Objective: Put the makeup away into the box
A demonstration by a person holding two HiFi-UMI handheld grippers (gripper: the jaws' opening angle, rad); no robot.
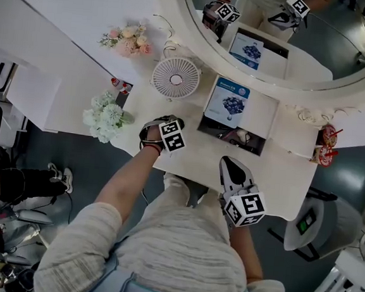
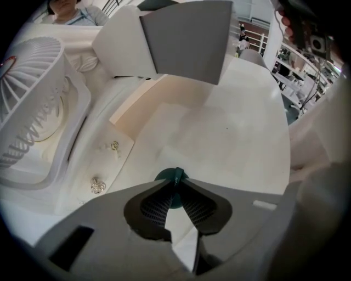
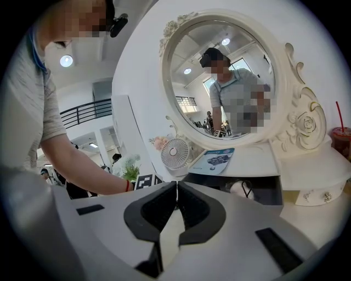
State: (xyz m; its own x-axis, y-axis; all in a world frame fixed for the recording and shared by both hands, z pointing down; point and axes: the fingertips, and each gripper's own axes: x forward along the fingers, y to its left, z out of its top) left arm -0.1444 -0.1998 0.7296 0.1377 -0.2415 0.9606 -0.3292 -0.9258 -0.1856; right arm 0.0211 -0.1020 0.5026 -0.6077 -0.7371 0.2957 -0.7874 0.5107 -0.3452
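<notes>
While the left gripper (image 2: 176,185) points steeply down at the tabletop (image 2: 236,137), its jaws stand nearly together. Their tips pinch a small round teal makeup item (image 2: 166,176) directly beneath them; whether it touches the surface cannot be told. Round as seen, it offers no long axis to align with. The open box (image 1: 259,114), lid raised, lies ahead of this gripper and to its right, well apart. The right gripper (image 3: 176,186), jaws closed on nothing, hovers with the box straight ahead of it. The left bears the item, so the carry is judged forward and rightward.
</notes>
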